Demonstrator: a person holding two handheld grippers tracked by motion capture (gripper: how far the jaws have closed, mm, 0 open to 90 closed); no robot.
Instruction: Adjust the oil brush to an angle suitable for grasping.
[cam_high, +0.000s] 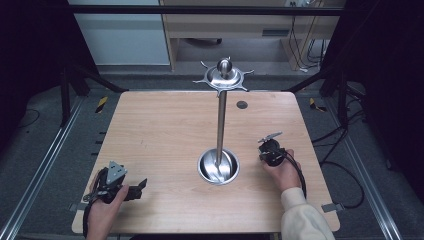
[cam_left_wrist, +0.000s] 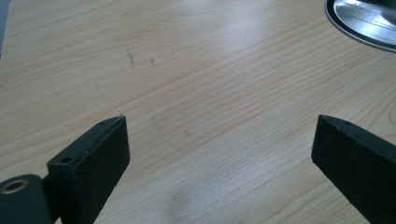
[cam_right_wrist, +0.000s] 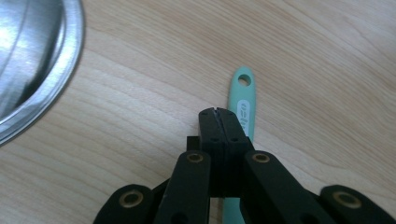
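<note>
The teal utensil handle (cam_right_wrist: 243, 105) lies flat on the wooden table (cam_high: 160, 140), its hanging hole at the far end, pointing toward twelve o'clock in my right gripper view. It sits at about three o'clock from the round steel base (cam_high: 218, 166) of the hanging stand (cam_high: 221, 107), well apart from the rim. What kind of utensil it is I cannot tell, since its working end is hidden under my tool.

My right gripper (cam_right_wrist: 218, 112) hovers directly over that handle with its jaws pressed fully together, nothing between them. I judge this to be the approach step: I am lined up over the handle but have no hold yet. The next move calls for spreading the jaws wide enough to straddle the handle, lowering them to the tabletop, then closing on it so the hole stays free for a hook on the star-shaped top (cam_high: 223, 76).

My left gripper (cam_left_wrist: 219, 140) rests at about seven o'clock from the base, jaws wide apart over bare wood, holding nothing.
</note>
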